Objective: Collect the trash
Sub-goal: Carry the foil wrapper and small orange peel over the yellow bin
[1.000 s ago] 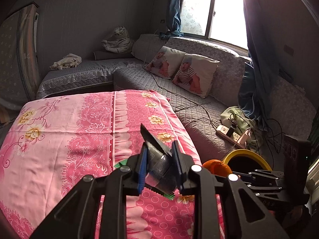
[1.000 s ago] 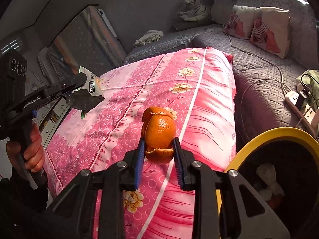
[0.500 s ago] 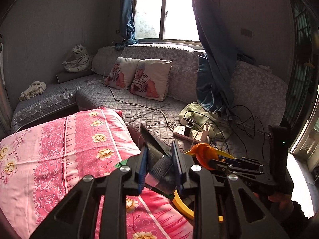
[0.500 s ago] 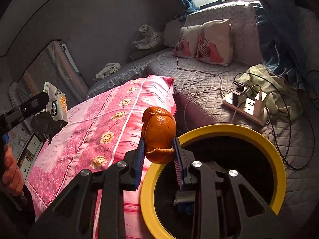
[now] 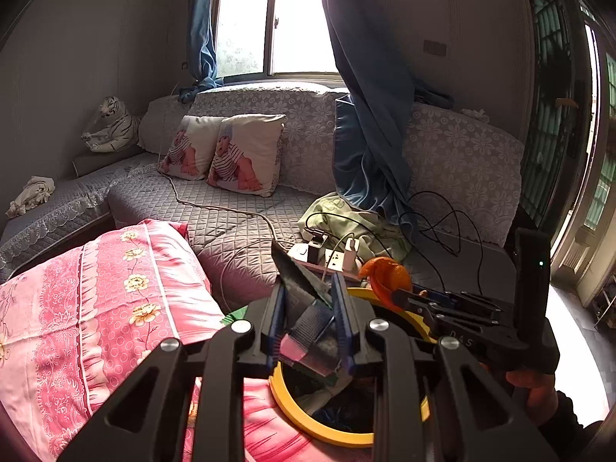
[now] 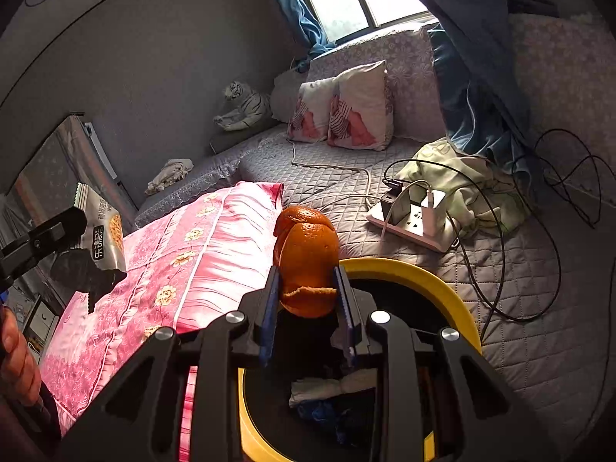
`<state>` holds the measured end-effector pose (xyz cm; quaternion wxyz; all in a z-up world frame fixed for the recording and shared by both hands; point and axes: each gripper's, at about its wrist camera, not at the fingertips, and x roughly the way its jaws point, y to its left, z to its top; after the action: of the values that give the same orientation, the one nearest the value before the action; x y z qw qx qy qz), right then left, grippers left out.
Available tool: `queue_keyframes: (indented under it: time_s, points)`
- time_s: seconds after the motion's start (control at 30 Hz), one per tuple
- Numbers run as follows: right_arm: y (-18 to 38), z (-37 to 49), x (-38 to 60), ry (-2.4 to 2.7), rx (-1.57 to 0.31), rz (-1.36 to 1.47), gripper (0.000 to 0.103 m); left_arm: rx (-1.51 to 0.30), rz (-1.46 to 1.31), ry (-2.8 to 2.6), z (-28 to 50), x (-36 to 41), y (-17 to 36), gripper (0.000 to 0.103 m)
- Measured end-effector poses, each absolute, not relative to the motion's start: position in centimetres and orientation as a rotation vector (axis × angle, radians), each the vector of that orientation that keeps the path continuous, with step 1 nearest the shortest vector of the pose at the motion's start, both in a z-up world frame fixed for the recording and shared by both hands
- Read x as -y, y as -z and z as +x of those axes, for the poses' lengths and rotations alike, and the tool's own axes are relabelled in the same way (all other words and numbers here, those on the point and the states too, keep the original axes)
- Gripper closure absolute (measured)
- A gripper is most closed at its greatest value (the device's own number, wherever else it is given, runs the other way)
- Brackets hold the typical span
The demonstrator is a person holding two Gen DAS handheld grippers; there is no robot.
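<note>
A: What's in the bin [image 6: 415,273]?
B: Hard to tell. The right gripper [image 6: 308,300] hides most of it; a white wad and something blue show, too dim to name.
A: The wrapper's [image 6: 102,231] print?
B: Too small to read, and its bottom end is in shadow.

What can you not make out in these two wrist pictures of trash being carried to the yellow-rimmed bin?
- Yellow-rimmed black bin, right wrist view: its contents apart from white crumpled paper are dark, and the right gripper, shut on the orange peel, covers the near side.
- Crinkled snack wrapper in the left gripper, left wrist view: only its dark back shows; the print in the right wrist view is too small to read.
</note>
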<state>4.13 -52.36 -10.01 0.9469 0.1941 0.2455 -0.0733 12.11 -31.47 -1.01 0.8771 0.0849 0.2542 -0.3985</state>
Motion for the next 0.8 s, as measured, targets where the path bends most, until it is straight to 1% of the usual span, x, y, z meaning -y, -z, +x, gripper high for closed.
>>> queue_keyframes:
  time_s: [0.33, 0.8]
  points:
    - [10.7, 3.5, 53.8, 0.221, -0.497, 0.396, 0.077, -0.555, 0.192, 0.863, 12.3, 34.0, 2.4, 0.080]
    - [12.5, 4.0, 54.8, 0.260, -0.551, 0.425, 0.077, -0.623, 0.223, 0.865, 13.4, 36.3, 5.5, 0.080]
